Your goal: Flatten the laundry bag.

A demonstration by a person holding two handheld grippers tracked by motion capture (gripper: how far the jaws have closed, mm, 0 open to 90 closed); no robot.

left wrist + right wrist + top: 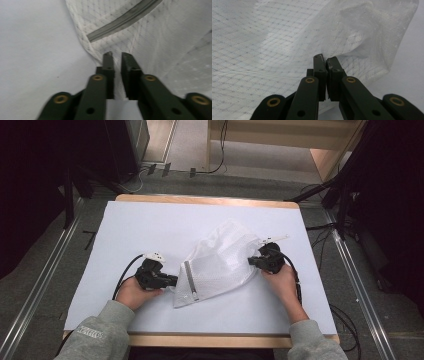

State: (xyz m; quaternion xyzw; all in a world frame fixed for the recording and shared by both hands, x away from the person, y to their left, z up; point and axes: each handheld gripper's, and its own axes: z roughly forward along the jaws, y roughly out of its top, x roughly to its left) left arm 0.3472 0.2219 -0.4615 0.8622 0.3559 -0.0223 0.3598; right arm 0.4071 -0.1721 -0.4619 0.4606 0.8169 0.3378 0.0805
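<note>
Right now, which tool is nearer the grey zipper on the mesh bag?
Left. The left tool pinches the mesh bag at the edge right beside the zipper. The right tool is clamped on the bag's opposite side, across the fabric from the zipper.

White-topped table (pixel 150 227) on grey floor (pixel 50 265)

The grey sleeve (pixel 95 335) on the person's left arm has a small patch of white print near the cuff. It may be letters, but it is too small and blurry to read. I can read no other words, numbers, brands or signs on anything in the high view or in the two gripper views.
</note>
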